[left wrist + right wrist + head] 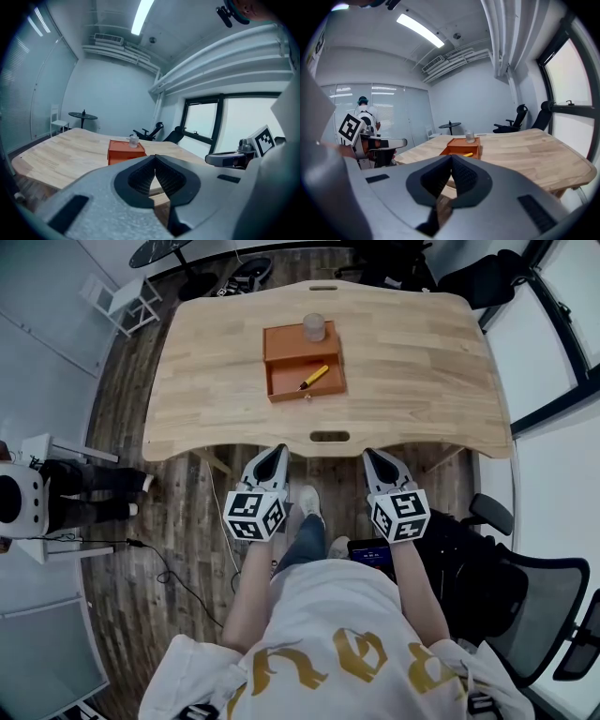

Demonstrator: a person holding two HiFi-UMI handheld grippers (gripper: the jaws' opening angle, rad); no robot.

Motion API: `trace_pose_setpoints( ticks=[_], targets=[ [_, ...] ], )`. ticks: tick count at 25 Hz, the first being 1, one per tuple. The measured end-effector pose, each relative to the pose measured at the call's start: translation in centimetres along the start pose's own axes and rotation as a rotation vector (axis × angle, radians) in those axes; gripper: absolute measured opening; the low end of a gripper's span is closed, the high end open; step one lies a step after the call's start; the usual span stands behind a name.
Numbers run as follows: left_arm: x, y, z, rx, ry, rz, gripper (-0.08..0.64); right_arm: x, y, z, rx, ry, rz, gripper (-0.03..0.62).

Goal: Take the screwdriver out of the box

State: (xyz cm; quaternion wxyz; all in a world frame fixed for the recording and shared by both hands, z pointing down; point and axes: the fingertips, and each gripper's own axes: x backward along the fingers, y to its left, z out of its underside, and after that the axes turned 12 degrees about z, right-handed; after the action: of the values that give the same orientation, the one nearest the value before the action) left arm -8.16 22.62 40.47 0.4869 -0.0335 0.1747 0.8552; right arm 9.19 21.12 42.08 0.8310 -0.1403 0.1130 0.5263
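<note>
Seen from the head camera looking down, a wooden counter [412,371] carries an orange box [277,382] near its middle. The near half of the box is open. In it lies the screwdriver [314,377], yellow-handled and set slantwise, with its handle end pointing to the far right. A small clear cup [314,327] stands on the far half of the box.

Both grippers are held side by side just short of the counter's near edge, well apart from the box. The left gripper [278,448] has its jaws pressed together at the tips, with nothing between them. The right gripper [370,453] is the same, tips meeting and empty. Each gripper's own view looks across the counter toward the box, and the right gripper view shows a sliver of yellow in the open half.

The task looks not yet begun, and the reach toward the box is the step in hand. The next move probably calls for one gripper to travel out over the counter to the open half. Its jaws would spread before it comes down and turn to sit across the slanted handle. It would then pinch and lift straight up to clear the box wall. The cup stands near, so the approach is best kept to the near side.
</note>
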Motion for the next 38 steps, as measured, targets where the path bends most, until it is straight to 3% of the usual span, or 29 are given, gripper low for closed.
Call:
trace_pose_setpoints(
  ticks=[6,13,20,30,38],
  targets=[
    [-5.7,3.6,-1.9,-0.016,0.002,0.042,0.009,-6.2,-1.1,-0.3,-0.002,0.044,0.005,0.011],
    [-13.3,10.6,-4.3,-0.002,0.037,0.084,0.009,-15.7,-3.2,-3.5,-0.010,0.069,0.042,0.012],
    [-18.8,15.8,-5.7,-0.001,0.075,0.142,0.009,-22.7,-3.8,-5.1,-0.062,0.090,0.072,0.011],
    [-23.4,18.6,-6.7,-0.006,0.106,0.191,0.009,-26.4,-5.6,-5.5,-0.073,0.112,0.121,0.011],
    [-25.3,19.1,-6.5,0.009,0.121,0.184,0.009,-27.7,-6.8,-6.2,-0.060,0.125,0.109,0.011]
  ],
)
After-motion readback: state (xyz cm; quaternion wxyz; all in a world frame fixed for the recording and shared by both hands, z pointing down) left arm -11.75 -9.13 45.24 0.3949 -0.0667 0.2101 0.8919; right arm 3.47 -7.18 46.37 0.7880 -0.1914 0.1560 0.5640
